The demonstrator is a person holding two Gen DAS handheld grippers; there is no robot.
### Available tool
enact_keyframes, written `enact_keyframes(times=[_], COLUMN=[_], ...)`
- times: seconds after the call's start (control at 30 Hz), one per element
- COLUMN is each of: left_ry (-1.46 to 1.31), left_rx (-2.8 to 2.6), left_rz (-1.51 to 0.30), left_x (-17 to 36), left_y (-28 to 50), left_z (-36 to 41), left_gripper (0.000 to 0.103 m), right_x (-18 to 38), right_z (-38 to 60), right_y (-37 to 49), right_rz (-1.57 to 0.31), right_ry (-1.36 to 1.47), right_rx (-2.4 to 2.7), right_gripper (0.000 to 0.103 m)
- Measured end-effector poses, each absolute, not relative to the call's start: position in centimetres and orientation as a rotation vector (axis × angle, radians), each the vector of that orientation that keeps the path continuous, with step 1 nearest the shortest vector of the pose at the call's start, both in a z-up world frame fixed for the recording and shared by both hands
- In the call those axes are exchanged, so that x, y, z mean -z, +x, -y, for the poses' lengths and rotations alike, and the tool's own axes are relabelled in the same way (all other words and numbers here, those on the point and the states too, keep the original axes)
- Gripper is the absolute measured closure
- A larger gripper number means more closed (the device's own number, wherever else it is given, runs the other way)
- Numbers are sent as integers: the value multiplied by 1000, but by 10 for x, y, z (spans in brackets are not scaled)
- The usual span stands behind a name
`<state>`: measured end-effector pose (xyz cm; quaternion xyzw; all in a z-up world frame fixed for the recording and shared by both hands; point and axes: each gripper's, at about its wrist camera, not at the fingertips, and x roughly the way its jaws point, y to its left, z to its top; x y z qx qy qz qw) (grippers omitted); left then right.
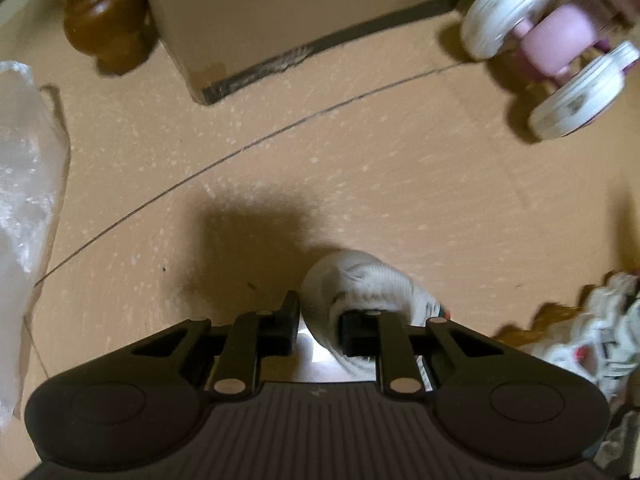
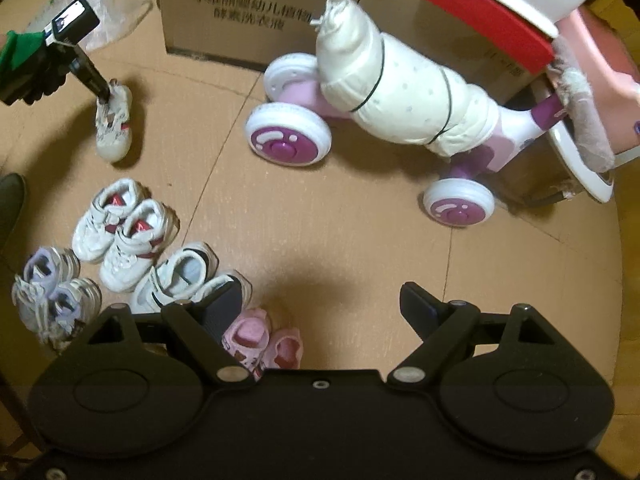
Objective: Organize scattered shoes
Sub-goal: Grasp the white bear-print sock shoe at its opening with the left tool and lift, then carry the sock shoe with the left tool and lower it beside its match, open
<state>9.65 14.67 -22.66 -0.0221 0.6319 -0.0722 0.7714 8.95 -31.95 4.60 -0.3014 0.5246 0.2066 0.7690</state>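
Observation:
My left gripper [image 1: 319, 322] is shut on a small white child's shoe [image 1: 360, 280] and holds it above the tan floor. In the right wrist view the left gripper [image 2: 102, 94] grips that shoe [image 2: 114, 128] by its heel, toe hanging down. My right gripper [image 2: 322, 306] is open and empty above the floor. Shoes stand in pairs at the lower left: a white and red pair [image 2: 120, 236], a white and light-blue pair [image 2: 180, 276], a lilac pair [image 2: 52, 292] and a pink pair [image 2: 260, 340]. More shoes show blurred in the left wrist view [image 1: 600, 328].
A pink and white ride-on toy [image 2: 400, 96] with purple-hubbed wheels stands at the centre right; its wheels show in the left wrist view [image 1: 540, 48]. A cardboard box [image 2: 240, 12] stands behind. A clear plastic bag [image 1: 24, 160] and a wooden furniture leg [image 1: 104, 20] are at the left.

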Motion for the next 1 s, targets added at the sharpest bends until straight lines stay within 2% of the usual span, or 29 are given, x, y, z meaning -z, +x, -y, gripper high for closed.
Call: enact_keyframes(times=[0.2,0.37,0.47,0.77,1.0], left_ry=[37,92,125,232,279], left_rx=[313,491,615,936,1018], left_rz=[-1291,-1271,-1274,-1341,-1401], left_x=[154,122,119,156,192], left_y=[83,67,48,-22,-57], left_z=[-86,-6,51,215,279], left_gripper=[84,84,84,84,84], right_x=[-63,-71,-74,-81,-82], right_z=[334,350,359,390,400], right_y=[82,73,68,58,57], right_rz=[-1097,-1080,-1073,-1064,-1062], right_ry=[-615,-590,-576,-546,-537], right_rx=[-431,-423,-419,-384,-372], right_gripper=[16,16,16,16,16])
